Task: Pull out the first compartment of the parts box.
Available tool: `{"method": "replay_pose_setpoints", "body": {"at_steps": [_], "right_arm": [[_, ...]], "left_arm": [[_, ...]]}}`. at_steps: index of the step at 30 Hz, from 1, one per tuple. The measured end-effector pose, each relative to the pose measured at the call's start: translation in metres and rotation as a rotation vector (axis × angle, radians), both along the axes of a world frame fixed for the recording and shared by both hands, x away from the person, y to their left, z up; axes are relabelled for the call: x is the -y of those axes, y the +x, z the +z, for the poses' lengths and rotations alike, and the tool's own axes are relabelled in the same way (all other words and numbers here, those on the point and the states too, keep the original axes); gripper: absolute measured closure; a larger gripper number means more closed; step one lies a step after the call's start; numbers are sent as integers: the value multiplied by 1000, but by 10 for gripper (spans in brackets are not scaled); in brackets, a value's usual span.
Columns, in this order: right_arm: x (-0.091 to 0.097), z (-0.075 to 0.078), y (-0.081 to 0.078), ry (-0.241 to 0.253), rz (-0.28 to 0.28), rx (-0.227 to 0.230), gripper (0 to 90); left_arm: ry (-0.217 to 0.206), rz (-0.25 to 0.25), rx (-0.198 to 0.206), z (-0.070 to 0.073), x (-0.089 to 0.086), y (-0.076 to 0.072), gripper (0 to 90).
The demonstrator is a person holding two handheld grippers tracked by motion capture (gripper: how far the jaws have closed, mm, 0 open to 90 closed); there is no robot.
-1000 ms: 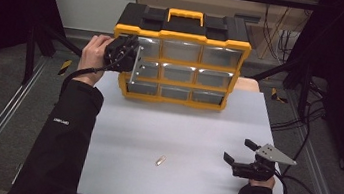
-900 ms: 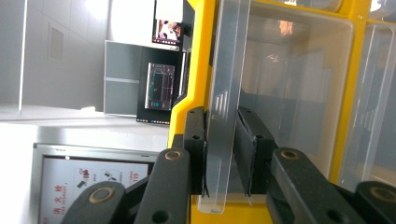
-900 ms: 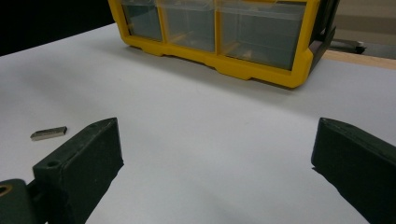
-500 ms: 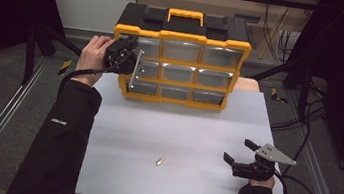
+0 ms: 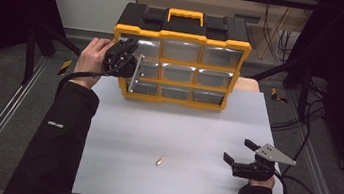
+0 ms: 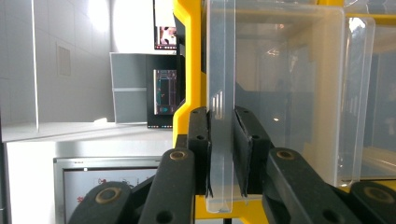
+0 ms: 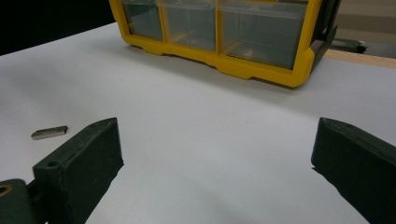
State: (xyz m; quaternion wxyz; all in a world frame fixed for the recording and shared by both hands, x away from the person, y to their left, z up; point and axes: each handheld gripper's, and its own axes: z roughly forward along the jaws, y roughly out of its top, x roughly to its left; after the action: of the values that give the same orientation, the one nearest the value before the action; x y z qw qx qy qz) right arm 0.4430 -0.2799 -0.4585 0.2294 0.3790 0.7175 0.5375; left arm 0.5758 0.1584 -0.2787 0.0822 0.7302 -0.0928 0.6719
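One clear plastic drawer (image 6: 280, 93) of the yellow and black organiser case (image 5: 183, 33) is the thing in hand; its flat front tab (image 6: 222, 102) stands between the two black fingers (image 6: 198, 149) of the left gripper (image 6: 223, 156), which press on it from either side, narrow, gripping it; the drawer's box runs on past the fingertips into the yellow frame, at that frame's outer edge; in the high view the left gripper (image 5: 123, 60) sits at the left end of the middle row, the drawer (image 5: 138, 72) drawn a little out of the case towards it, one hand (image 5: 92, 56) wrapped round the gripper body, one dark sleeve (image 5: 60, 143) trailing back over the table edge; the case front shows nine drawers, three rows of three, with one yellow handle on top between two black lids; it stands at the far side of one white table (image 5: 196, 130); one small metal bar (image 5: 160, 160) lies on the bare table, well apart from the left fingers and off to the side of the right ones; the right gripper (image 5: 239, 154) rests near the table's near right corner, its two fingers (image 7: 84, 158) spread wide with nothing between them, only white tabletop; beyond their tips stands the case (image 7: 261, 70), and beside the one finger lies the single bar (image 7: 49, 132), near but not touching.
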Motion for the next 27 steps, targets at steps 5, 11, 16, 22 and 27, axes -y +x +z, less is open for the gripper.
{"method": "replay_pose_setpoints", "body": {"at_steps": [5,11,16,22,27], "right_arm": [[0,0,0,1,-1,-1,21],[0,0,0,0,0,1,21],[0,0,0,1,2,-4,21],[0,0,0,-1,3,-4,21],[0,0,0,-1,3,-4,21]], "left_arm": [[0,-8,-1,0,-1,-3,773],[8,-16,3,0,-2,-9,774],[7,-23,3,0,-3,-13,774],[3,-31,8,-1,-4,-16,774],[5,-31,9,-1,-4,-18,775]]}}
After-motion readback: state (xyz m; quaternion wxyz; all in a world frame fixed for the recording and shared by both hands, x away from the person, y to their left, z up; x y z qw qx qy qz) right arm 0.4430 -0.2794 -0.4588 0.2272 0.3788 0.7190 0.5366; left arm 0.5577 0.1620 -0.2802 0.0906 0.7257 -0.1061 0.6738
